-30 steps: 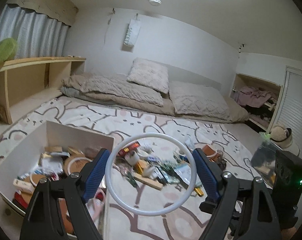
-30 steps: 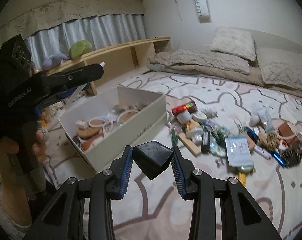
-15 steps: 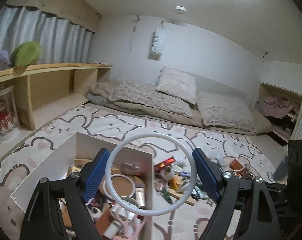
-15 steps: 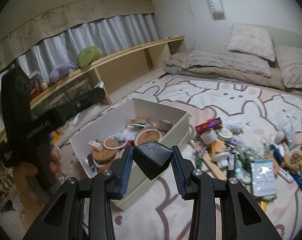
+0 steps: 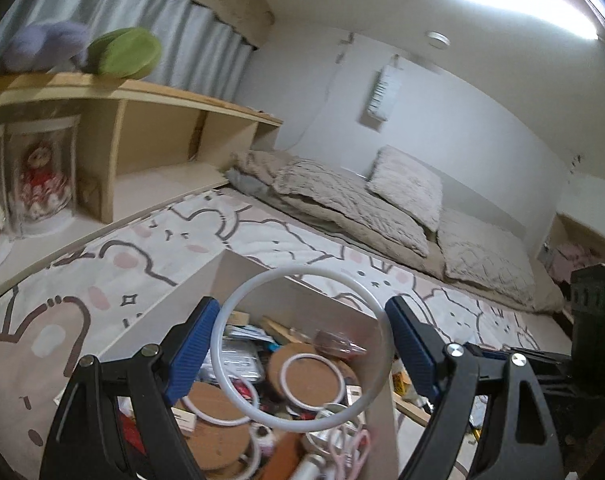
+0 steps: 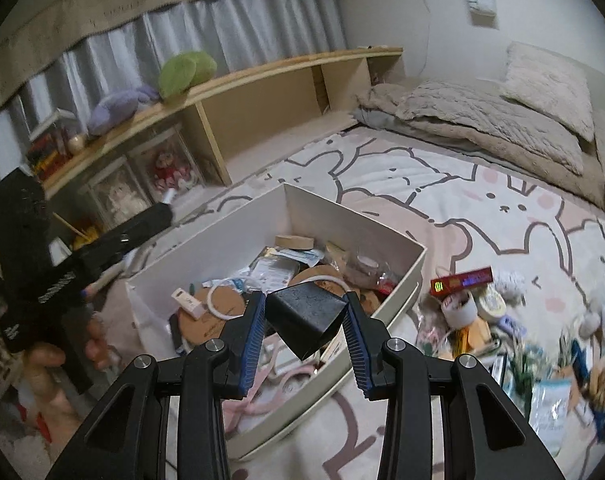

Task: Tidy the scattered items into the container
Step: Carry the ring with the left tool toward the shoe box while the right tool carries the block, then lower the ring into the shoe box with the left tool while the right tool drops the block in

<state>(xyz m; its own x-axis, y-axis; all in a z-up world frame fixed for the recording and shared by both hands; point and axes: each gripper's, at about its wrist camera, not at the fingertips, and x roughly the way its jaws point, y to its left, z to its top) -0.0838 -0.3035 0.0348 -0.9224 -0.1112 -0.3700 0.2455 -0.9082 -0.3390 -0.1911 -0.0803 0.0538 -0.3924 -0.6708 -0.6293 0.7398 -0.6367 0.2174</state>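
In the left wrist view my left gripper point(image 5: 300, 344) is shut on a thin white ring point(image 5: 302, 269), its blue pads pressing on the ring's two sides. The ring hangs over the open white box point(image 5: 170, 312), which holds cork discs, rings and packets. In the right wrist view my right gripper point(image 6: 306, 320) is shut on a small black block point(image 6: 302, 308), held tilted above the box point(image 6: 354, 220) near its front right wall. The left gripper point(image 6: 102, 248) shows side-on at the left, in a person's hand point(image 6: 46, 360).
Loose items lie on the bunny-print rug right of the box: a red carton point(image 6: 460, 280), tape rolls point(image 6: 458, 306), packets. A wooden shelf point(image 6: 262, 76) with plush toys runs along the left. Bedding and pillows point(image 6: 502, 120) lie at the back.
Both grippers have swung left, away from the loose pile and over the box. The ring now hangs above the box's contents, and the black block has come over the box's front wall.
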